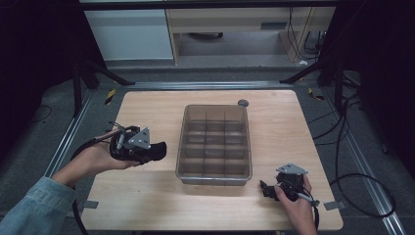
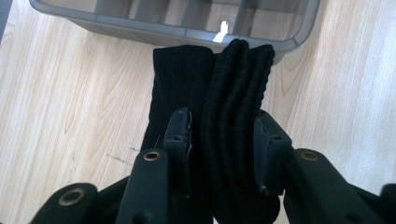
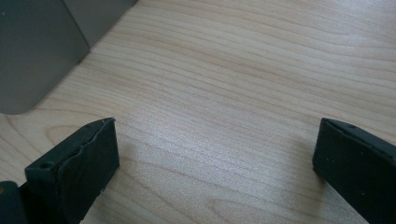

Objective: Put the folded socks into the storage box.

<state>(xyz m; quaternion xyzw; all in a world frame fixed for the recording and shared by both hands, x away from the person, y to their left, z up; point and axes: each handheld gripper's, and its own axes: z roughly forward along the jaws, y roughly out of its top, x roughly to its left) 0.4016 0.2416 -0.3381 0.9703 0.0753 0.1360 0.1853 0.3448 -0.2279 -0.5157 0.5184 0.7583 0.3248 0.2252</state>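
Left hand-held gripper (image 2: 223,140) clenched on black ribbed knit sock bundle (image 2: 219,93), long axis pointing straight at grey divided plastic bin (image 1: 214,143) just ahead; right hand-held gripper (image 3: 215,154) released, idle over bench (image 3: 243,84).

This looks like a lab or recording room set up for handling trials, not a home. A pale wooden tabletop (image 1: 147,205) sits inside a dark metal frame (image 1: 78,83) with black surrounds, on grey carpet (image 1: 44,142). Black cables (image 1: 362,196) loop across the floor at the right, and yellow-and-black tape (image 1: 110,96) marks the corners. Behind stand a white cabinet (image 1: 129,34) and a light wooden desk (image 1: 235,22).
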